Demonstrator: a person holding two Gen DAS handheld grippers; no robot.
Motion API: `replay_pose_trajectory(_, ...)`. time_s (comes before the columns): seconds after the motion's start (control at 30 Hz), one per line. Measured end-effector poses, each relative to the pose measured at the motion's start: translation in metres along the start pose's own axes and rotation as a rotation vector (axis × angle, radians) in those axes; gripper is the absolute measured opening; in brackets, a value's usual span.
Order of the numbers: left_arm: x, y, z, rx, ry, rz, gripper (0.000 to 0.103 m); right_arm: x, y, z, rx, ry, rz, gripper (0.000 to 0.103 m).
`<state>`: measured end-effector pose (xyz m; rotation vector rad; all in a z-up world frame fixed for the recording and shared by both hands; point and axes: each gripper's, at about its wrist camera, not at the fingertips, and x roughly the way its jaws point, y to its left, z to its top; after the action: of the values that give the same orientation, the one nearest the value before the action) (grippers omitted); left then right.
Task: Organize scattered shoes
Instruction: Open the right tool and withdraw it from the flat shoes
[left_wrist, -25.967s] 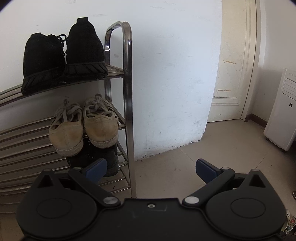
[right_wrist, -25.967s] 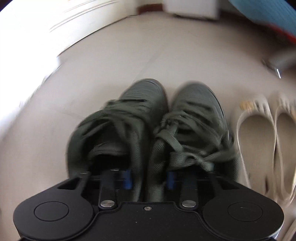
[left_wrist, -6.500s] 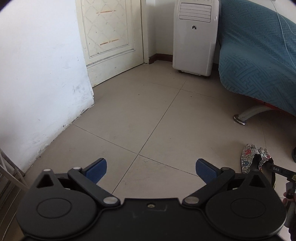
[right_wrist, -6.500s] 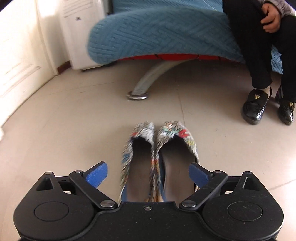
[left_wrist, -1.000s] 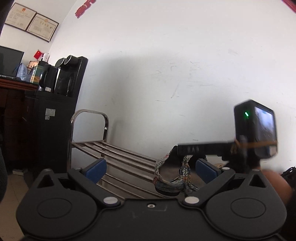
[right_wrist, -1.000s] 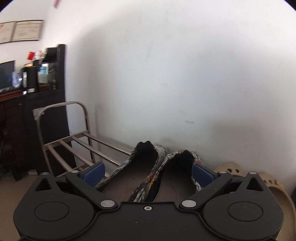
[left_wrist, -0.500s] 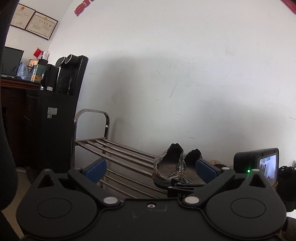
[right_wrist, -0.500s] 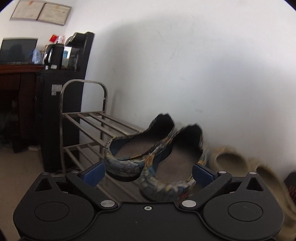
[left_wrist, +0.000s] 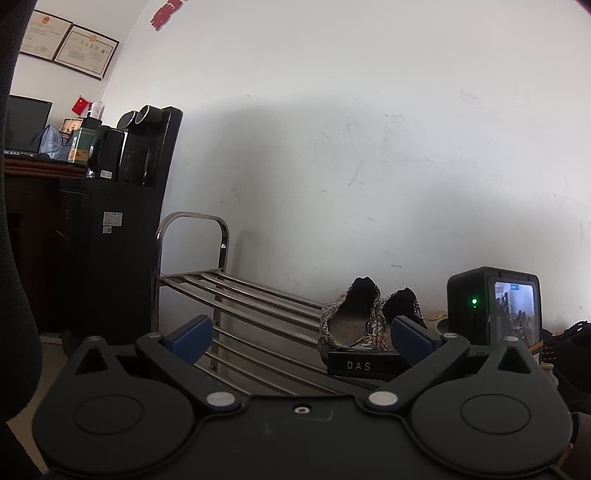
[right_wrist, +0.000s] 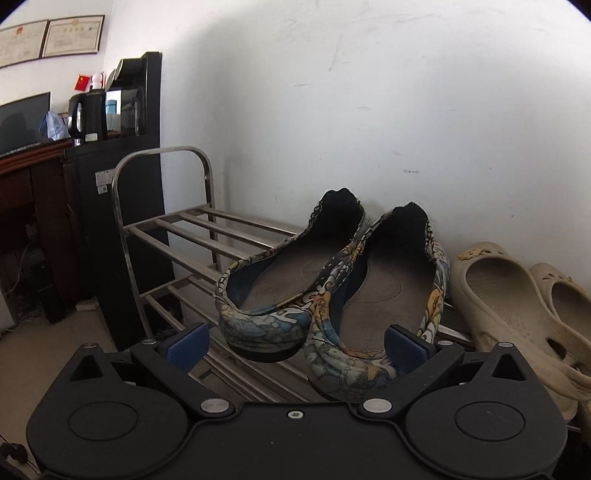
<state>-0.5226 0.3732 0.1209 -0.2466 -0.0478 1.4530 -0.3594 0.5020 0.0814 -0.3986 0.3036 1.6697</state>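
A white wall (right_wrist: 369, 92) filled the background in both views, with a tall black cabinet (left_wrist: 122, 236) standing at its left end. Against the wall stood the metal shoe rack (right_wrist: 177, 236), its top shelf of steel bars bare on the left half. On the right part of that shelf sat the pair of patterned flat shoes (right_wrist: 332, 280), side by side and touching each other, heels toward the right wrist camera and toes pointing at the wall. Just beside them on the right lay a pair of beige clogs (right_wrist: 517, 302), apart from the flats. The right gripper (right_wrist: 295, 341) had its jaws spread wide just short of the flats' heels and gripped nothing. The left gripper (left_wrist: 301, 334) was likewise wide apart and empty, held back from the rack; in its view the right gripper's camera (left_wrist: 495, 306) showed at the right, its green light lit.
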Motion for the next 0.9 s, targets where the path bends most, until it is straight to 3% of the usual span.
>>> replay_pose_trajectory(0.1,0.0,0.002,-0.001,-0.005,-0.006,-0.002,0.103,0.001,0.002,-0.004,0.015,-0.025,0.008,0.102)
replay_pose_trajectory(0.33,0.007,0.006,-0.004,-0.015,0.008,-0.004,0.103,-0.012,-0.013,-0.027,0.123,-0.179,0.088,0.102)
replay_pose_trajectory(0.6,0.01,0.008,-0.008,-0.01,0.004,-0.009,0.103,-0.038,-0.013,-0.046,0.122,-0.304,0.188,0.102)
replay_pose_trajectory(0.7,0.011,0.01,-0.009,-0.019,0.004,-0.009,0.103,-0.035,-0.01,-0.053,0.091,-0.275,0.274,0.102)
replay_pose_trajectory(0.83,0.012,0.011,-0.011,-0.019,0.014,-0.003,0.103,-0.014,-0.011,-0.048,0.091,-0.199,0.281,0.101)
replay_pose_trajectory(0.9,0.012,0.012,-0.012,-0.017,0.016,-0.002,0.103,-0.012,-0.012,-0.045,0.085,-0.21,0.292,0.102)
